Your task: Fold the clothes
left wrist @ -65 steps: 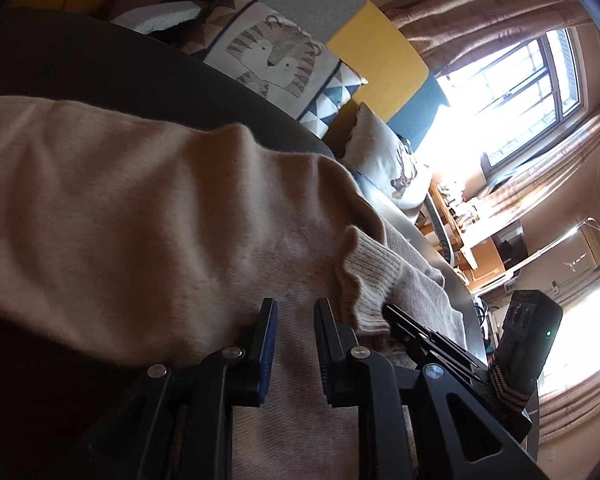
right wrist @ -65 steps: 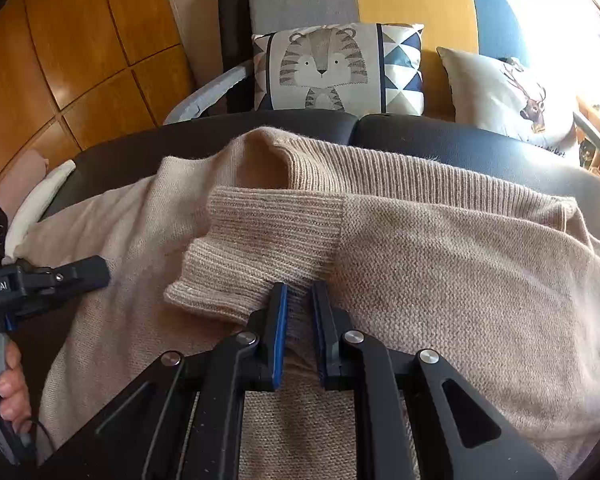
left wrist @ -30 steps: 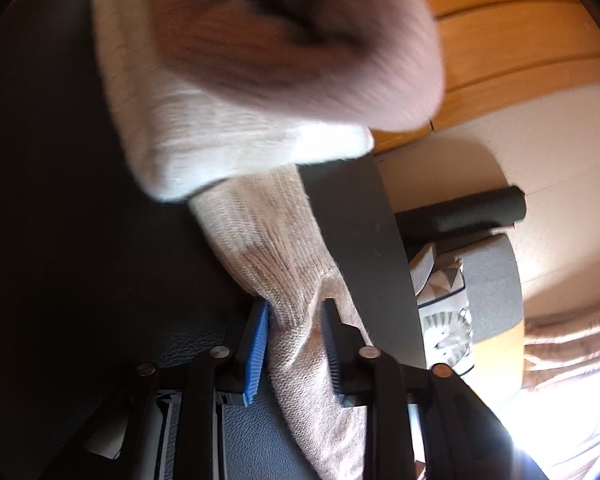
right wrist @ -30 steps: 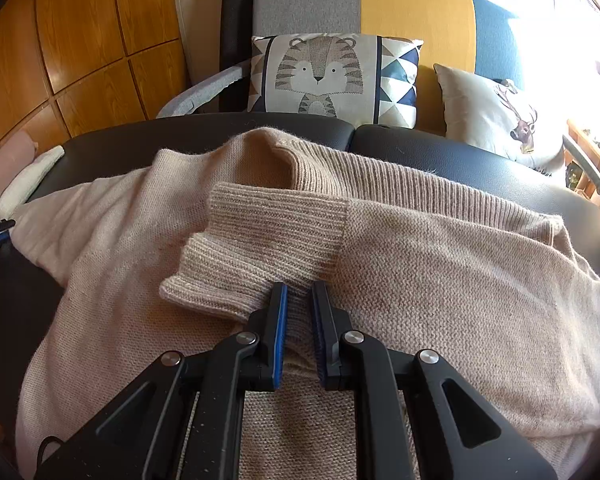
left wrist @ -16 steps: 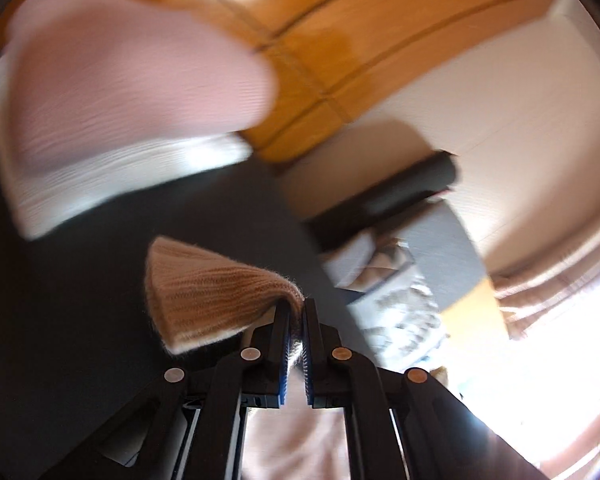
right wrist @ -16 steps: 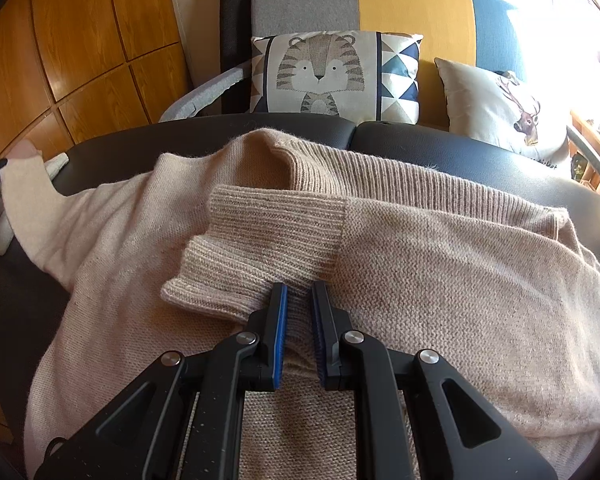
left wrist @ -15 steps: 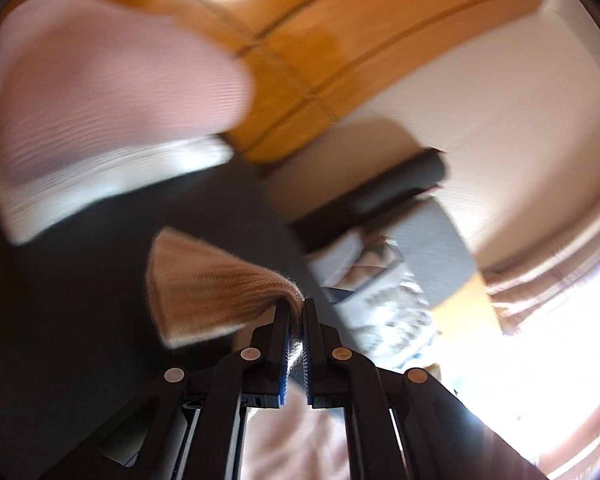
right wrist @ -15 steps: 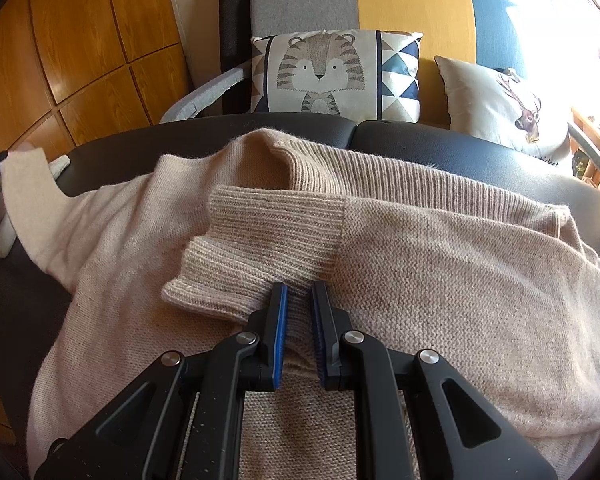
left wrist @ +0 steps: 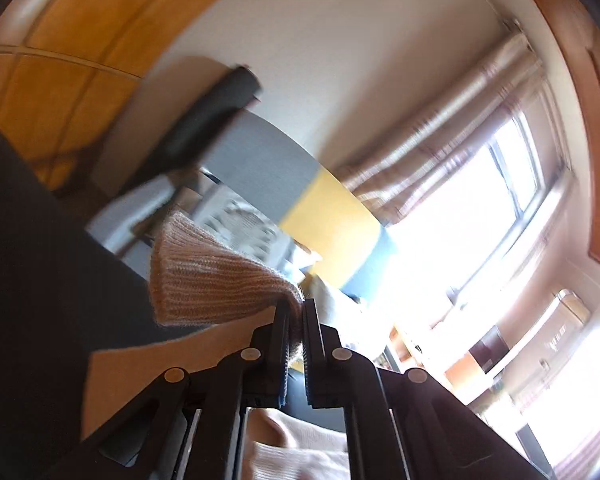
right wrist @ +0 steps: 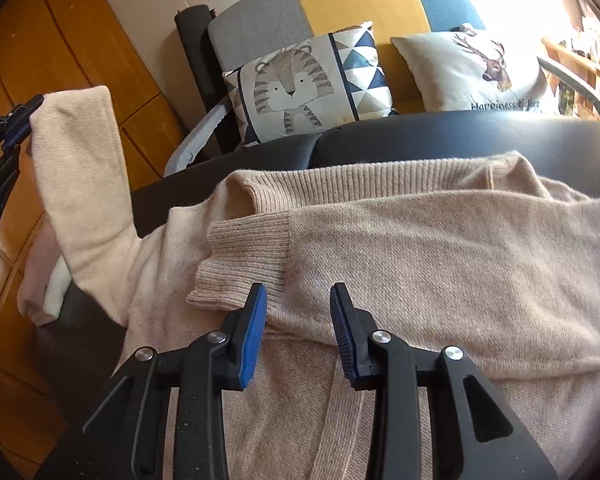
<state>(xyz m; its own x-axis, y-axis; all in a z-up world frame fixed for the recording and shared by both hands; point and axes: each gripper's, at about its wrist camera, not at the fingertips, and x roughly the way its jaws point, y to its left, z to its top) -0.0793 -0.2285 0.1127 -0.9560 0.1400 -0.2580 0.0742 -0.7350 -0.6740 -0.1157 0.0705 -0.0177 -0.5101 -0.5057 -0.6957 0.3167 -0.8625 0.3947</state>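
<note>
Opening over the folded sleeve, the right gripper (right wrist: 298,300) has let go of the beige ribbed-knit sweater (right wrist: 420,264): a second ago its blue-padded jaws pinched the ribbed cuff (right wrist: 244,256) flat on the chest, and now they are parting, with cloth lying under the gap but neither pad pressing on it. That cuff stays where it was laid, across the body of the sweater, so by this reading the first sleeve fold is finished.

The sweater lies spread on the black leather seat (right wrist: 440,136), its neckline toward twelve o'clock in the right wrist view, just short of the tiger-print cushion (right wrist: 300,84) and the white deer-print cushion (right wrist: 468,68).

The bigger change is at nine to ten o'clock in that view. The left gripper (right wrist: 18,128) is clenched on the cuff of the other sleeve (right wrist: 80,184), which a second ago lay flat on the seat and now stands lifted, hanging in a curve from the jaws back to the shoulder. The left wrist view confirms it: the ribbed end (left wrist: 212,276) fans out toward ten o'clock from the shut jaws.

The second sleeve seems ready to be carried across toward three o'clock and laid over the chest; the freed right gripper could then steady the body.
</note>
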